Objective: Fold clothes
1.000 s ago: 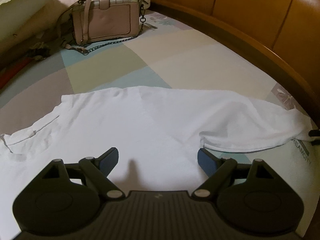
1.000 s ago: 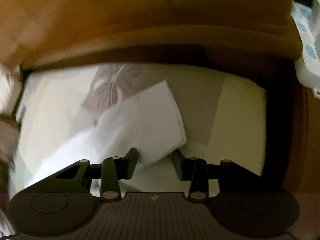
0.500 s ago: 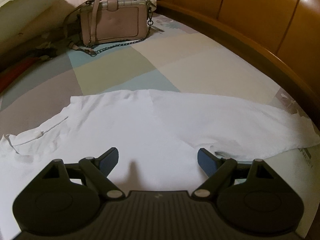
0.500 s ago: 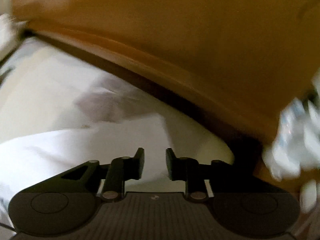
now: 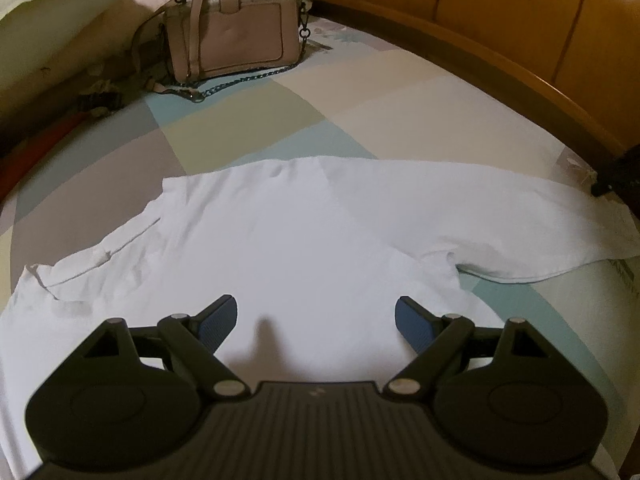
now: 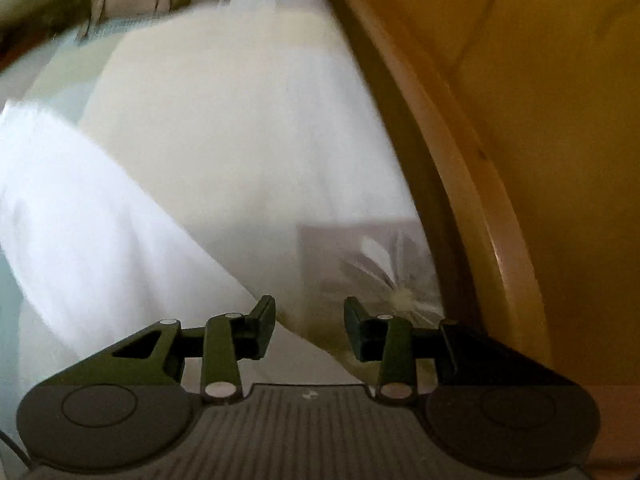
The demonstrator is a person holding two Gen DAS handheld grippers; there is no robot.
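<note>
Right wrist: blurred, white shirt [image 6: 80, 216] cut off | both hand-held grippers [image 5: 315, 322] [image 6: 310, 320] apart, empty

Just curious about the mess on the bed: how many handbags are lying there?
1. A pink handbag lies at the far end of the bed, beside the pillow, well beyond the white shirt. Others may be out of view.

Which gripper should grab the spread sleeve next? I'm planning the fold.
Probably right: the right gripper hovers open at the sleeve's end; the left gripper is over the shirt body.
</note>
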